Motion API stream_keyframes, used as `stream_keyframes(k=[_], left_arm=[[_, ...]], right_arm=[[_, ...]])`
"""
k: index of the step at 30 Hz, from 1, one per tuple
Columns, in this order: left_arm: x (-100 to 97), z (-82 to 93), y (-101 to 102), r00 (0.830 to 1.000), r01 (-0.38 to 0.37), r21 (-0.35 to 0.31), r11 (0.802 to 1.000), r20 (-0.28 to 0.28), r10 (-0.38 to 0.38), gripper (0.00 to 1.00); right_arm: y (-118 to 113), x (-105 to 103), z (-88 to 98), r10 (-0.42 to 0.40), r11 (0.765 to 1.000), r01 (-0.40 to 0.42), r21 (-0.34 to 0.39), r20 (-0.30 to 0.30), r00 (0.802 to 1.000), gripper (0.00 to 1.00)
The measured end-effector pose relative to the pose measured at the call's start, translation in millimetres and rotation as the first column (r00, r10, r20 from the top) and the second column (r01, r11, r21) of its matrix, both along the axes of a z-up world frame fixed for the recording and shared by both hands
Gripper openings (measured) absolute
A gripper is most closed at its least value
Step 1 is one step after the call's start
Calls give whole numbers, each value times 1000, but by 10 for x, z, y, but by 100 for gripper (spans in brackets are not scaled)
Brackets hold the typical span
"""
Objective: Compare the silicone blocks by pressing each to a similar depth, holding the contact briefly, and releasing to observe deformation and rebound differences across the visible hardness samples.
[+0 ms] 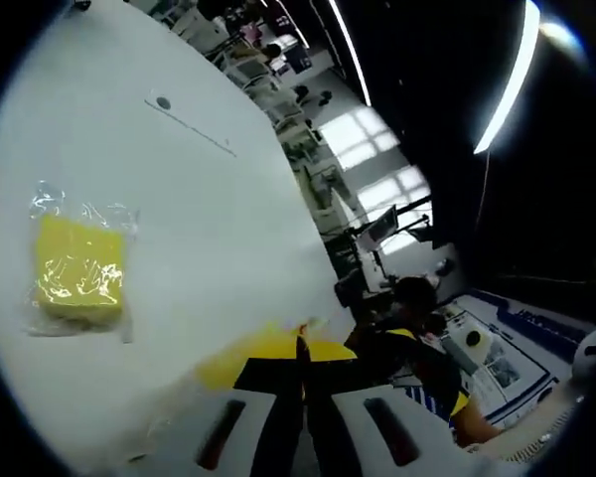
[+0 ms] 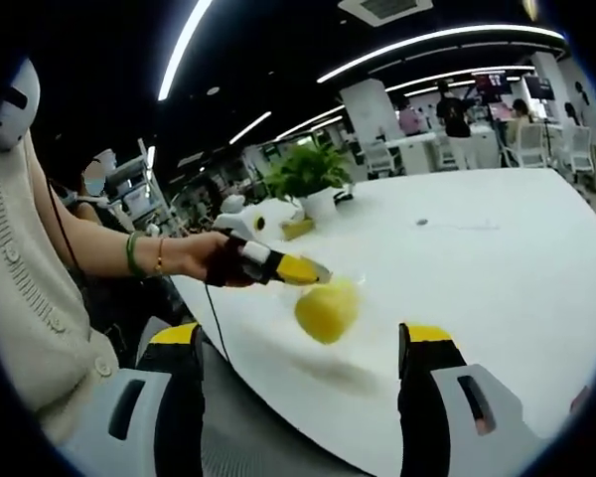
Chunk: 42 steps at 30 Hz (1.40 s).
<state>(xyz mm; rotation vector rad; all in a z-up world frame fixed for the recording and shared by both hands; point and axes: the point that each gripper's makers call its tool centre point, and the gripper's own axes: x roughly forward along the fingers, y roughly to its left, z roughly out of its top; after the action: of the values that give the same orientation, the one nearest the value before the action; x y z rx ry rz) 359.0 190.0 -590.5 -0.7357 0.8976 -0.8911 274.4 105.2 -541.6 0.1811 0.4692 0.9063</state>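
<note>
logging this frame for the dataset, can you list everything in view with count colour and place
bagged block: one, yellow, in a clear wrapper, lying on the table in the left gripper view
held block: one, yellow, pinched at the left gripper's tips above the table edge
table: one, white, large, rounded edge
potted plant: one, green in a white pot, far side of the table
chairs: several, white, at the table's far end
ceiling lights: several white strips overhead
people: a few, standing in the background
person's hand: one, with wrist bands, holding the left gripper
left gripper: yellow and black jaws, closed on the held block
right gripper: yellow-tipped jaws, wide apart
</note>
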Motion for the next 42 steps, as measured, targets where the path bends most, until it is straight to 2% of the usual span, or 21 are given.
stream_keyframes(k=[4,7,8,10,14,18,21,26,29,32,36,39,42], left_arm=[[3,123,33,998,15,32,999,57,-17,0],[-1,205,34,992,43,77,996,113,-52,0],[0,237,35,986,59,105,993,148,-74,0],[-7,313,18,986,61,99,993,151,-76,0],[26,460,30,977,62,102,993,198,-81,0],[30,616,24,969,79,95,992,225,-98,0],[61,758,39,963,81,84,993,249,-100,0],[76,923,40,946,101,110,989,296,-130,0],[98,1004,42,934,108,125,986,327,-144,0],[95,1060,36,931,123,126,984,329,-159,0],[81,1057,26,926,141,139,980,332,-180,0],[56,1044,15,925,158,142,977,324,-196,0],[42,1040,7,925,166,144,976,321,-205,0]], right_arm=[[99,60,69,32,999,-32,-2,24,999,75],[165,108,126,55,999,-55,-1,41,998,74],[192,133,149,64,998,-63,-4,47,997,74],[223,171,177,75,997,-74,-10,58,995,74],[286,306,253,105,994,-103,-23,87,991,76],[339,486,249,166,981,-152,-116,117,979,80],[403,605,303,190,977,-175,-117,124,974,81],[508,782,343,237,965,-216,-150,142,961,81],[602,844,330,273,954,-249,-166,140,952,81],[710,873,271,319,939,-295,-178,122,940,79],[895,920,155,365,921,-345,-180,98,926,78],[1057,867,6,426,892,-410,-191,51,903,76],[1146,851,-66,455,875,-440,-200,34,890,71]])
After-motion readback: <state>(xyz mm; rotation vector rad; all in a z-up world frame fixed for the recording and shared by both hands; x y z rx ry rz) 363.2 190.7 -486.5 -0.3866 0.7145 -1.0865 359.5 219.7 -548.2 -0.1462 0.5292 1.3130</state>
